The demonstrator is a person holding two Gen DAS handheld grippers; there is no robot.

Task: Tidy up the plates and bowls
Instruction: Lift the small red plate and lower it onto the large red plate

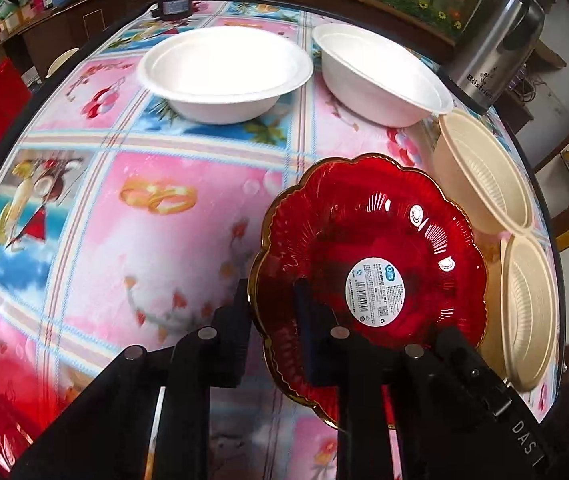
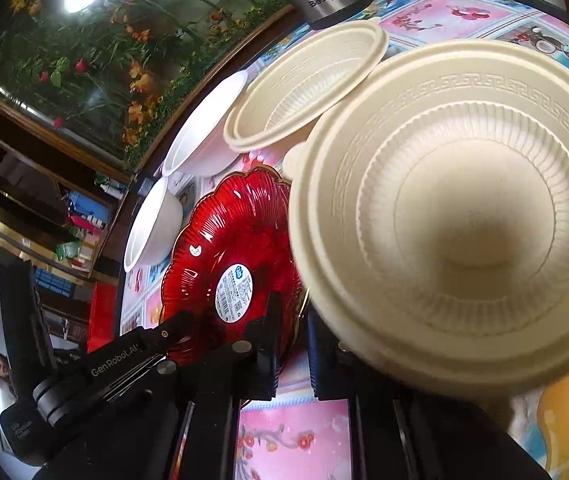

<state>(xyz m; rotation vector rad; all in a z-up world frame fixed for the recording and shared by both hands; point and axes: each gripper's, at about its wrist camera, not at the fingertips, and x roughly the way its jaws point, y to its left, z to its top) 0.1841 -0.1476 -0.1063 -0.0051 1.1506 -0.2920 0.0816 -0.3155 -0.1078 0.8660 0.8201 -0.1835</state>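
Both grippers clamped on dishes over the flowery tablecloth (image 1: 132, 216)

Right gripper (image 2: 294, 344) is pinched on the rim of the cream bowl (image 2: 456, 216), tipped toward the camera. Left gripper (image 1: 272, 320) is closed on the red scalloped plate's (image 1: 368, 252) edge, tilted up. Two white bowls (image 1: 224, 72) sit further back.

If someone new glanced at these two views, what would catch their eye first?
Probably the glossy red plate, gold-rimmed and scalloped, with the left gripper clamped on its edge. Beside it, the right gripper holds a cream bowl that fills the right wrist view. Two white bowls sit beyond on the bright pink tablecloth.
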